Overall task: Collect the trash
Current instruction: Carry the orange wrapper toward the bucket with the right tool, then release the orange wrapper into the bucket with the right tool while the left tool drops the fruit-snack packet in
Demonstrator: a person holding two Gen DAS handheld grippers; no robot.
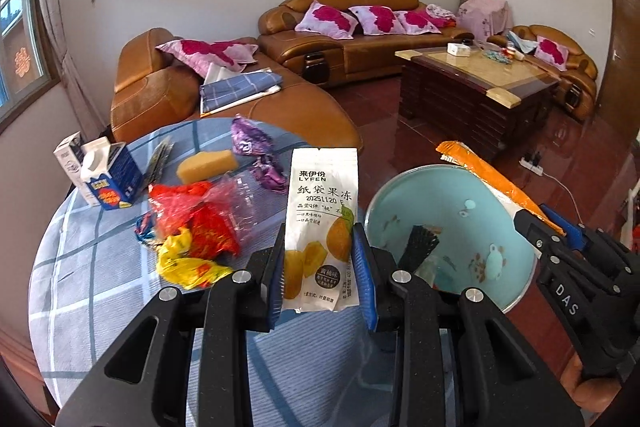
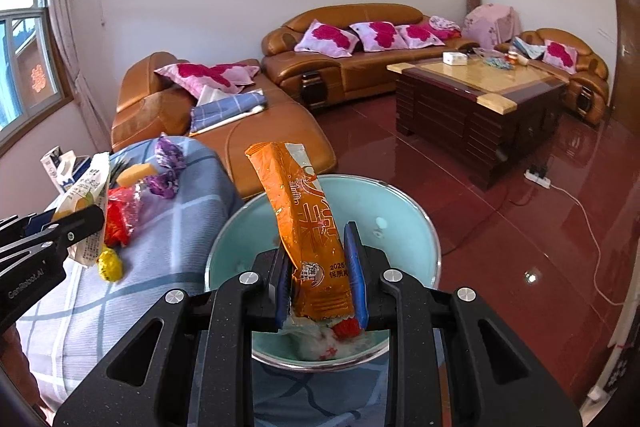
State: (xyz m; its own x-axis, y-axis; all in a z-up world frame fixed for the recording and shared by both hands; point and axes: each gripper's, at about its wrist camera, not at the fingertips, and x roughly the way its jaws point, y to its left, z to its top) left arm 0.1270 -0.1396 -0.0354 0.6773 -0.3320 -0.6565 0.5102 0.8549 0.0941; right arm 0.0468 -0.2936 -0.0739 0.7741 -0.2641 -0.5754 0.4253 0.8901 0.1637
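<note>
Left tongs gripping white jelly pouch, right tongs gripping orange wrapper above teal bin holding scraps

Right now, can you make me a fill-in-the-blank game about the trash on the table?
1. The left tool holds a white ____ pouch.
2. The right tool holds a wrapper coloured ____.
3. The trash bin is light ____ inside.
4. The crumpled foil wrappers on the table are ____.

Missing words: jelly; orange; blue; purple
</note>
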